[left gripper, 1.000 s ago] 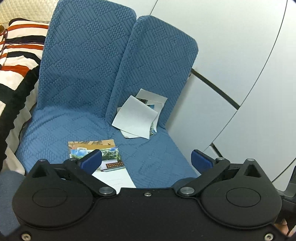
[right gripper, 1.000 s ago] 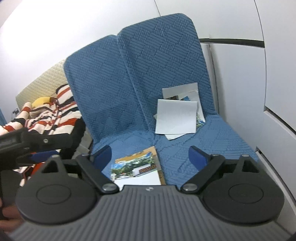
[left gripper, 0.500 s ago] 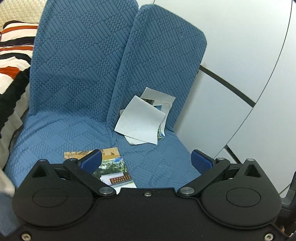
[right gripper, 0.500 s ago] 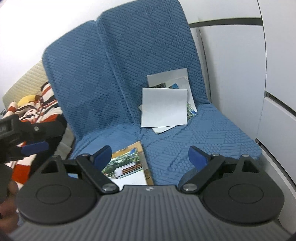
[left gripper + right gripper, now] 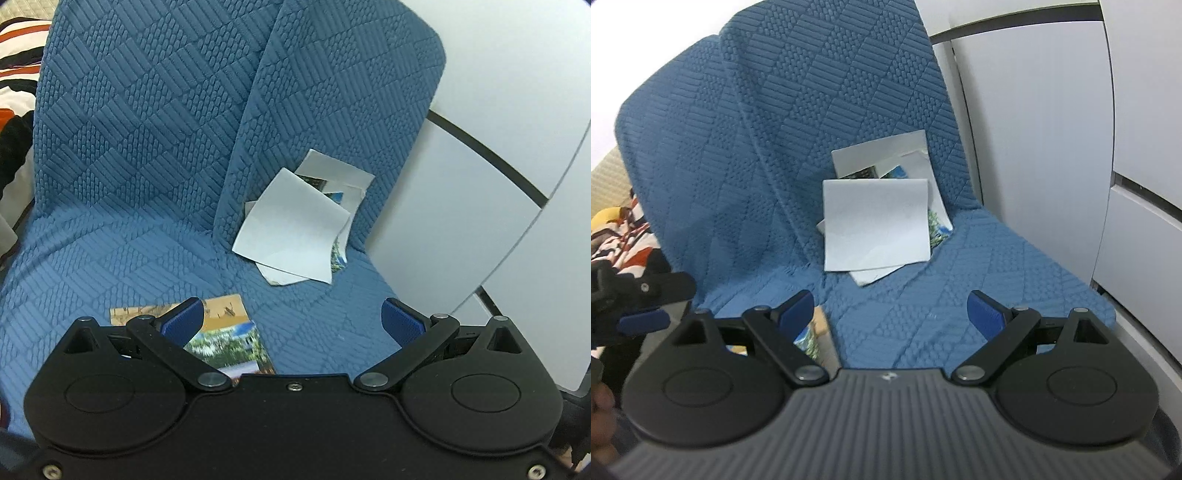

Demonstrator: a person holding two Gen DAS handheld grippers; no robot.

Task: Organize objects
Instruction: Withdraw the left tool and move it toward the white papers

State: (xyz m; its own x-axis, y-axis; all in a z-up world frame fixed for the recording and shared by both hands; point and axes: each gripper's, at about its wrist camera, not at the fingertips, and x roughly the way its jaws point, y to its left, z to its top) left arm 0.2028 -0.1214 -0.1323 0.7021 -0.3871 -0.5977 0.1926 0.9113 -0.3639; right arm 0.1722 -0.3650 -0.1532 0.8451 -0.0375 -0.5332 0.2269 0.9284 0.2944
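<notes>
My left gripper hangs above the blue quilted seat with its blue pads spread wide and nothing between them. My right gripper is the same: jaws wide apart, empty, pointing at the seat from a little farther right. The things I have to sort are paper. One loose pile of sheets leans in the corner where the seat meets the right-hand backrest; the top sheet is blank white, curling at one edge, and behind it corners of printed pictures stick out in green, blue and a dark strip. There may be print on that dark strip, but it is too small for me to read. The second lot is a pair of picture cards lying flat on the front of the seat, just under my left gripper's left pad — a tan one with faint marks, and over it a card showing trees and a pale band at the bottom; any lettering there is blurred beyond reading. From the right wrist view only a sliver of those cards shows beside the left pad. I can find no brand or label on either gripper body. A striped blanket in white, orange and black lies to the left of the seat, and pale cabinet panels stand to its right.
</notes>
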